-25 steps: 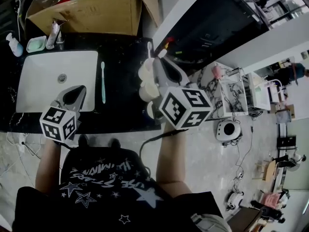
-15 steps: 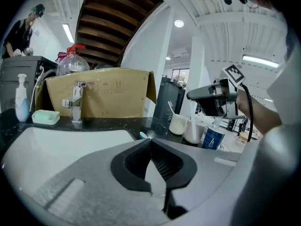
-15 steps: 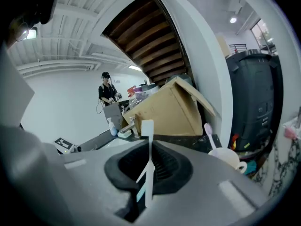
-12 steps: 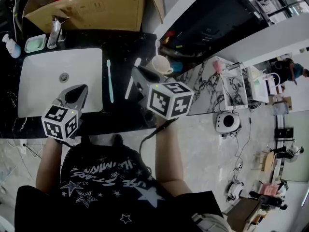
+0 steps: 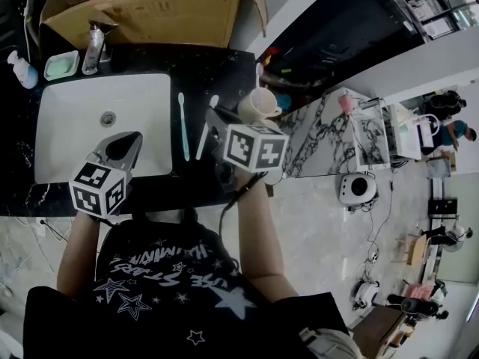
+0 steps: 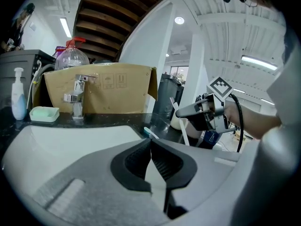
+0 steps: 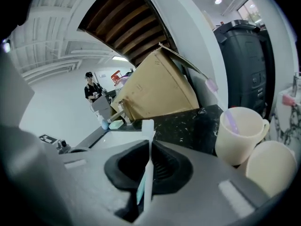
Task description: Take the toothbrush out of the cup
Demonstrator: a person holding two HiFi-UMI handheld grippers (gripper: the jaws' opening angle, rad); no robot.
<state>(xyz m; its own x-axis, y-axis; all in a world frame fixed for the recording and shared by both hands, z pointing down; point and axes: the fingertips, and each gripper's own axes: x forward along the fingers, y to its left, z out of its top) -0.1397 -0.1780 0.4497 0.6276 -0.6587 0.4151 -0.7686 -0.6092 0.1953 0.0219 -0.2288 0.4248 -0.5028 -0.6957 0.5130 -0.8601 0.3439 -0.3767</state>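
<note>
Right claw [image 7: 150, 147] pinches the white toothbrush [image 7: 148, 127], its lower handle buried between the pads, held outside the cup [image 7: 238, 135] on the counter [image 7: 188, 121]. Left claw [image 6: 151, 144] is pressed together and empty, above the sink [image 5: 75, 126].

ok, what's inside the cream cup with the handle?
One lilac toothbrush leans inside the cream cup. The cup's wall hides the brush's lower end and the cup's bottom.
</note>
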